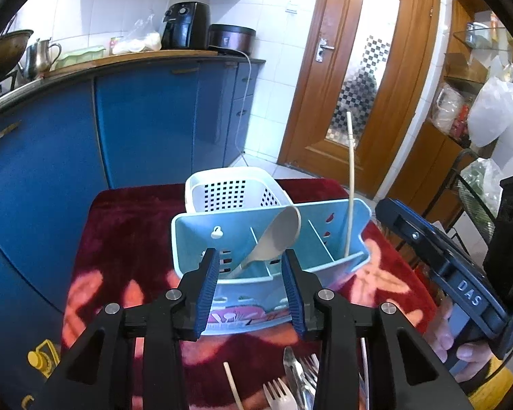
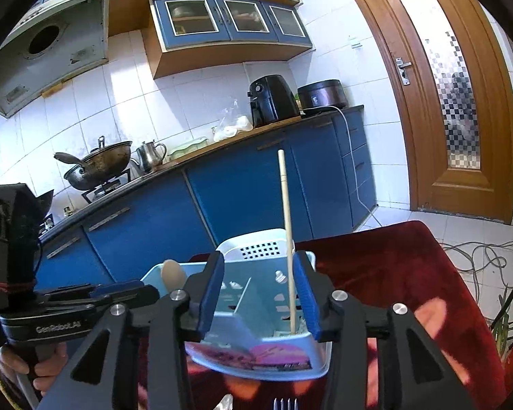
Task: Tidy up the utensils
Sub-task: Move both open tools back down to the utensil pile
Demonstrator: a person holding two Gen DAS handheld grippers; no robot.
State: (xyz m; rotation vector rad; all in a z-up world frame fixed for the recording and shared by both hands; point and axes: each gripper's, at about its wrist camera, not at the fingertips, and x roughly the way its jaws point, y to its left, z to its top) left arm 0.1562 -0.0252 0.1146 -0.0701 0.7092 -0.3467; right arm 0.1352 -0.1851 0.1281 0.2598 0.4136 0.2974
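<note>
A light blue utensil caddy (image 1: 242, 239) stands on the dark red patterned cloth (image 1: 126, 232) of the table, and a white perforated basket (image 1: 229, 188) stands just behind it, touching or almost touching. In the middle compartment a beige spoon (image 1: 273, 235) leans: its long axis is tilted, the handle goes down toward the front left and the bowl points up and to the right, above the rim. In the right compartment one pale chopstick (image 1: 350, 184) stands almost upright, its top end high above the caddy. The left gripper (image 1: 253, 294) is spread wide before the caddy and holds nothing. The right gripper (image 2: 260, 300) is also spread, its fingers on both sides of the chopstick compartment without pinching. On the cloth near the front edge lie a white plastic fork (image 1: 277, 394), metal utensils (image 1: 302, 376) and a second chopstick (image 1: 232, 386).
</note>
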